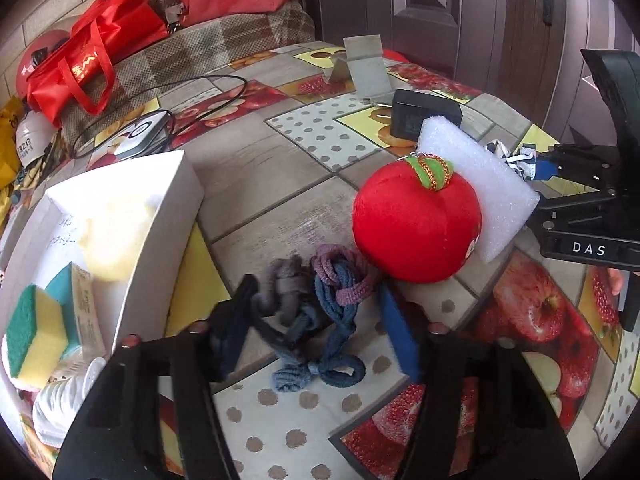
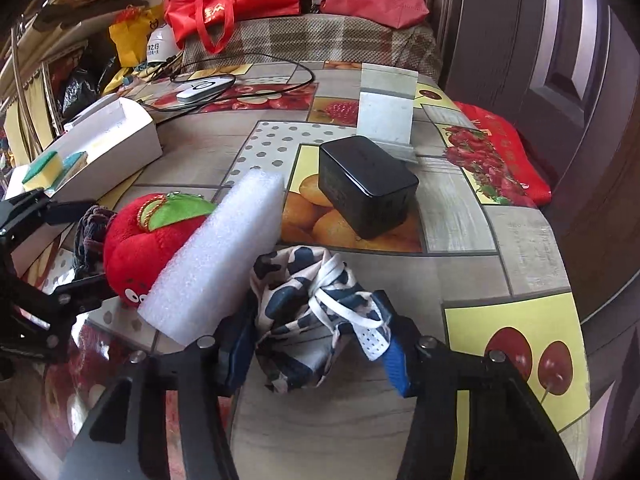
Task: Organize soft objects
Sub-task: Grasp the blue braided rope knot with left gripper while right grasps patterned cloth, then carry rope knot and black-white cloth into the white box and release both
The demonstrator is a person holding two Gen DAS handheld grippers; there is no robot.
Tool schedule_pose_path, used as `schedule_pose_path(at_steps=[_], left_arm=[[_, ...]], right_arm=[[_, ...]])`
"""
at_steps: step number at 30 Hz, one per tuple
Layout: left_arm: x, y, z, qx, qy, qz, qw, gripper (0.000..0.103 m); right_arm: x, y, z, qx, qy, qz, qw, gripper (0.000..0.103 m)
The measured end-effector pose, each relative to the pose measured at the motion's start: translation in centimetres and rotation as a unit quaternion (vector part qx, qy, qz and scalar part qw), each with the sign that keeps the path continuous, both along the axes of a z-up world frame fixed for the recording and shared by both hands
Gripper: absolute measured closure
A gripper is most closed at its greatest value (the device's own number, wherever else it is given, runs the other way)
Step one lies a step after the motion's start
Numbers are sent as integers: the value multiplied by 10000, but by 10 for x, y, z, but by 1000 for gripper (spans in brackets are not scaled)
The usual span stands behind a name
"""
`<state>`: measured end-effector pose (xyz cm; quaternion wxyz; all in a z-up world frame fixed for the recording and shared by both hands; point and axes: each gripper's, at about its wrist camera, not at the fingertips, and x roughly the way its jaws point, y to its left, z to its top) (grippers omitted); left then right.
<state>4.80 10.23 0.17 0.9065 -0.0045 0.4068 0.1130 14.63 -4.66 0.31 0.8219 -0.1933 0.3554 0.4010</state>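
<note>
A tangle of blue, grey and pink hair ties [image 1: 316, 312] lies on the table between the open fingers of my left gripper [image 1: 316, 328]. A red plush apple [image 1: 416, 220] sits just beyond it, with a white foam block [image 1: 480, 184] leaning on its right side. My right gripper [image 2: 316, 340] is open around a crumpled black-and-white patterned cloth [image 2: 308, 316]; the foam block [image 2: 224, 248] and the plush apple [image 2: 148, 240] lie to its left. The right gripper also shows in the left wrist view [image 1: 560, 176].
A white open box [image 1: 120, 240] at the left holds a green-yellow sponge [image 1: 32, 336] and other soft items. A black box [image 2: 368, 188], a grey stand [image 2: 386, 108], a white device with cable [image 2: 204, 88] and red bags [image 2: 232, 4] lie farther back.
</note>
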Motion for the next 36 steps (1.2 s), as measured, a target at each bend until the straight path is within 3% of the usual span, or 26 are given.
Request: schedule_pose_path(at_steps=[1, 5, 8, 12, 15, 22, 36], left_arm=[[-1, 0, 1, -6, -25, -15, 10000, 73], [-13, -3, 11, 85, -406, -45, 9991, 76], [-29, -14, 23, 350, -931, -158, 9949, 76], [-70, -24, 44, 655, -2059, -284, 9760, 76], [-98, -22, 51, 590, -2492, -91, 9666, 76], [-130, -3, 55, 298, -2637, 301, 9637, 76], [-168, 17, 50, 317, -2645, 625, 9618, 76]], right_arm=[[0, -2, 1, 39, 10, -10, 10000, 54], [1, -10, 5, 219, -9, -172, 9996, 58], [0, -22, 14, 513, -155, -359, 9979, 59], [-11, -44, 30, 1076, -661, -709, 9895, 59], [-27, -62, 43, 1579, -1184, -977, 9755, 58], [-71, -63, 52, 1812, -1599, -817, 9669, 58], [-118, -12, 50, 1778, -1525, 13, 9722, 58]])
